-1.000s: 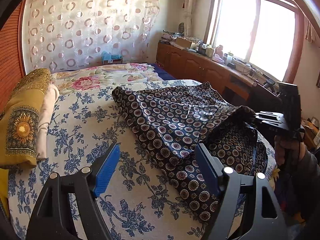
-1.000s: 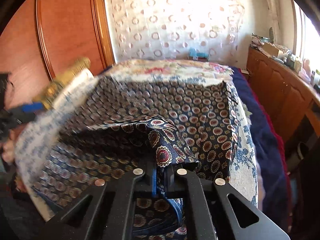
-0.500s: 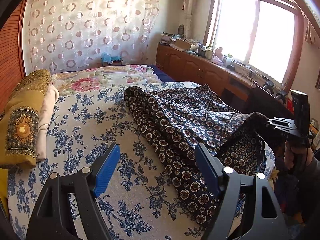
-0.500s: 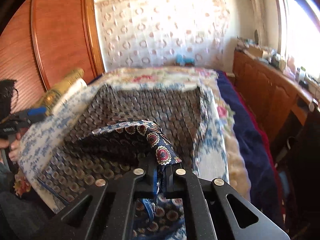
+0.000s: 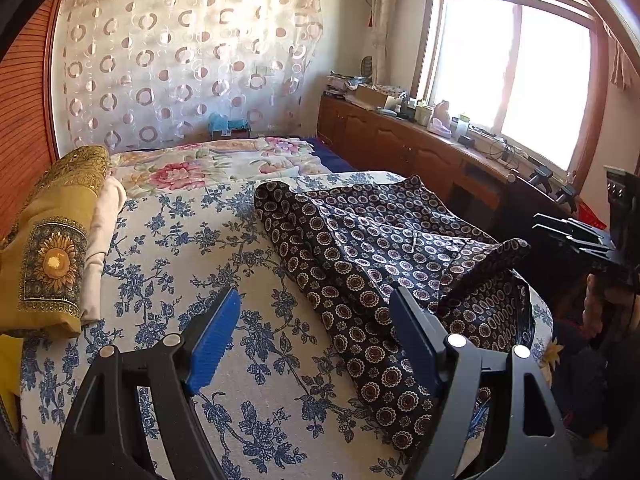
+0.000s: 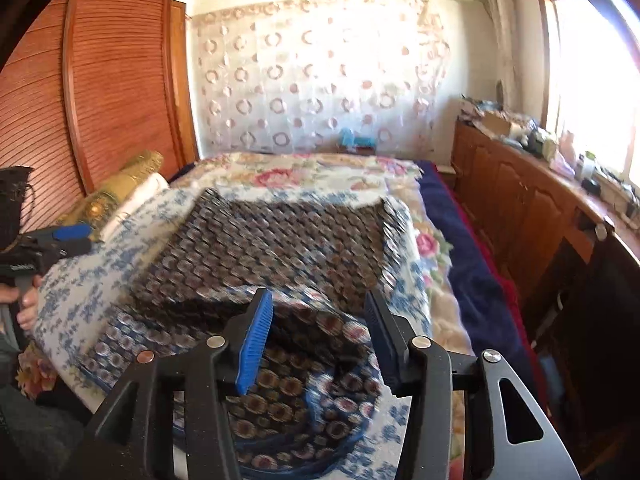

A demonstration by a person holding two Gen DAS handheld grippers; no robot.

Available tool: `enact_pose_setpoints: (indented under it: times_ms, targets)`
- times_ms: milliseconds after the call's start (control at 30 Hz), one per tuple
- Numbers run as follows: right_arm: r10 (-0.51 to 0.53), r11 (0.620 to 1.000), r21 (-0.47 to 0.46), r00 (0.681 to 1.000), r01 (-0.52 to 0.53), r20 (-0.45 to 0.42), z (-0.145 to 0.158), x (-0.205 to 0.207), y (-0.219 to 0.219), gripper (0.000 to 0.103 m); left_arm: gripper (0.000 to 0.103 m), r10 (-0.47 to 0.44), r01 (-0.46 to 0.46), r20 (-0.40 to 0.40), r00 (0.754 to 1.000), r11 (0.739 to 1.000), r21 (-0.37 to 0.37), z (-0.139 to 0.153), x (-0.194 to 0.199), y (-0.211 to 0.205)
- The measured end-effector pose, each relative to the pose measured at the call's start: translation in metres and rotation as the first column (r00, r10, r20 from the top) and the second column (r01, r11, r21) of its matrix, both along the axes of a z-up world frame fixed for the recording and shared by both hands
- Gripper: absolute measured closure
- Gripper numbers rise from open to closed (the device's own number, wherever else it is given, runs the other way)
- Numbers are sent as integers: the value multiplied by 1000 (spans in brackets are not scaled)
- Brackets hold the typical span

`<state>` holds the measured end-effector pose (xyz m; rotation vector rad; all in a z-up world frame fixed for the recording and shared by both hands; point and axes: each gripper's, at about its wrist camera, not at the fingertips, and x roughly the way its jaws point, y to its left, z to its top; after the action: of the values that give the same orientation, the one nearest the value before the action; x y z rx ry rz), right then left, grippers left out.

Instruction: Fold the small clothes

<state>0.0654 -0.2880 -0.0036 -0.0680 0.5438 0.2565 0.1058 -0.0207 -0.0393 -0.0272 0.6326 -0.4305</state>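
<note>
The dark cloth with round flower dots (image 5: 372, 256) lies on the bed with the blue flower sheet (image 5: 172, 248), in the middle and right of the left wrist picture; part of it is folded over itself, and one corner stands up in a little peak at the right; in the right wrist picture the same cloth (image 6: 280, 240) fills the middle and looks blurry, with its near edge bunched up low in the frame. The left gripper (image 5: 316, 336) sits at the bottom of its picture with its two blue fingers (image 5: 212, 340) wide apart and nothing between them; it hangs over the sheet, just beside the cloth's left edge. The right gripper (image 6: 318, 340) is at the bottom of its picture, also spread apart and holding nothing; the bunched cloth lies just past its tips. A yellow pillow with a sunflower (image 5: 52, 248) rests at the left edge, with a cream folded cloth (image 5: 104, 248) touching it; a bright window (image 5: 516, 88) is at the upper right.
</note>
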Motion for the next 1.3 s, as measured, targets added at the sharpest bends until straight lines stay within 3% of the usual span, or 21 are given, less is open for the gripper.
enact_pose_setpoints:
  times_ms: [133,600,867,1067,1100,1167,1200,1233,1300]
  targets:
    - [87,996,-3,996,-87,-1,-4,3,32,43,25,3,-3,7,1000,1000,2,1,-2,1]
    - [314,948,-14,939,-319,-140,-45,69,122,42,25,31,-31,6,999,999,-14,-3,-5,11]
    - [353,924,-49,896,-378,-269,-66,110,155,42,25,38,-38,0,999,999,-22,-7,-4,15]
    - [340,914,-118,891,-389,-301,-78,127,172,42,25,38,-39,-8,999,999,-28,-10,-4,17]
    - [342,913,-116,889,-391,-304,-78,130,172,44,25,37,-37,-8,999,999,-28,-11,-4,17]
    - [350,910,-113,884,-400,-311,-79,137,174,66,25,36,-36,-8,999,999,-28,-10,-4,17]
    - [348,908,-122,884,-401,-312,-77,138,172,85,25,36,-36,-8,999,999,-28,-10,-4,16]
    - [344,908,-132,887,-398,-308,-75,139,170,95,25,36,-36,-8,999,999,-28,-10,-5,16]
    - [345,910,-131,894,-394,-287,-66,140,162,97,25,37,-37,-8,999,999,-29,-10,-5,16]
